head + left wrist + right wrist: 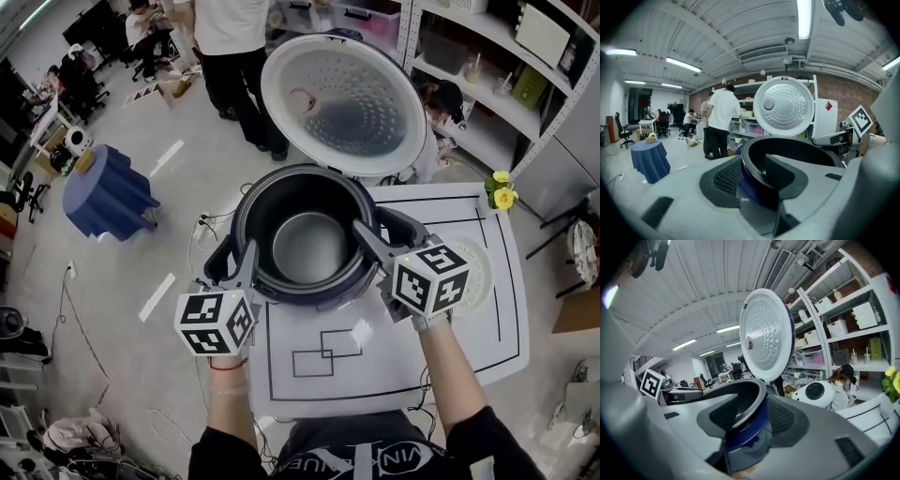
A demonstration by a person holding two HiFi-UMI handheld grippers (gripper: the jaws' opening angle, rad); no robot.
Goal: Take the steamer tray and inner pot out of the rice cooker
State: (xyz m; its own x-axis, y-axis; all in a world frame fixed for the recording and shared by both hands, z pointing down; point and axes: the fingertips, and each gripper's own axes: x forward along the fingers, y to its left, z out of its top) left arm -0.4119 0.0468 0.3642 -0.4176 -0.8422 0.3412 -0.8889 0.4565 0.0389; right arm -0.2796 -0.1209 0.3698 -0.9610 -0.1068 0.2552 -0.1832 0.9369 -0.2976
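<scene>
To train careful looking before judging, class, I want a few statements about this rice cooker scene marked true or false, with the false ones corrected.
1. The lid of the rice cooker stands open. True.
2. The inner pot stands on the table. False: it sits inside the cooker.
3. The left gripper and the right gripper each have the pot's rim between their jaws. True.
4. The yellow flowers stand at the table's near left corner. False: they are at its far right corner, beside the shelves.
</scene>
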